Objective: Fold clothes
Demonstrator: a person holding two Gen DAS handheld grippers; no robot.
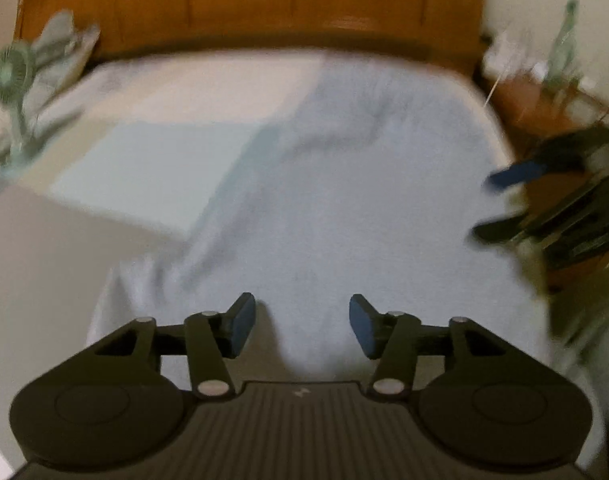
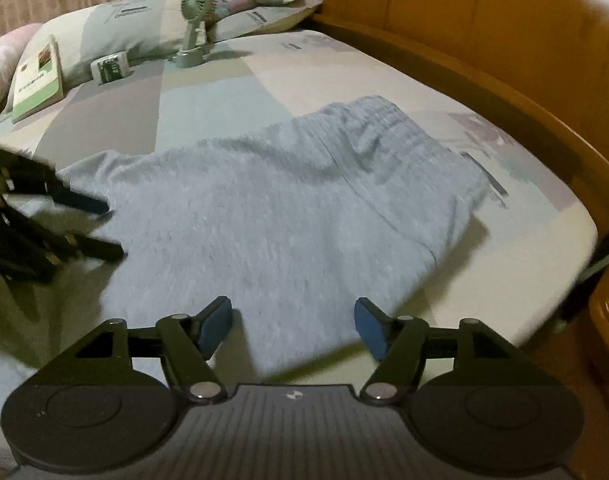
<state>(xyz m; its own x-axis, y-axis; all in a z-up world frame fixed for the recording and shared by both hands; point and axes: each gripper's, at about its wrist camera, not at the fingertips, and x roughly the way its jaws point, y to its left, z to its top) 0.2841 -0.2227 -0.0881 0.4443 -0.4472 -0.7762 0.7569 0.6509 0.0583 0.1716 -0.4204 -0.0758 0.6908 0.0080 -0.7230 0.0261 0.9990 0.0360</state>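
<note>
Grey garment point(image 2: 280, 208) lies spread on the patchwork bedsheet point(image 2: 224, 96), mostly flat, with creases near its far end; which kind of garment cannot be told. Landmark: the garment.

Left gripper point(image 1: 302, 326): jaws apart, nothing between the blue pads, hovering above the garment's near edge. The left wrist view is motion-blurred. In the right wrist view it point(image 2: 108, 228) sits at the garment's left edge, fingers apart.

Right gripper point(image 2: 292, 326): jaws apart, empty, above the garment's near edge. Seen from the left wrist point(image 1: 488, 204), it is at the garment's right side.

Beyond the garment: small green fan point(image 2: 196, 20), book point(image 2: 36, 76), pillow point(image 2: 136, 28). Wooden bed frame point(image 2: 484, 40) runs along its right side.
</note>
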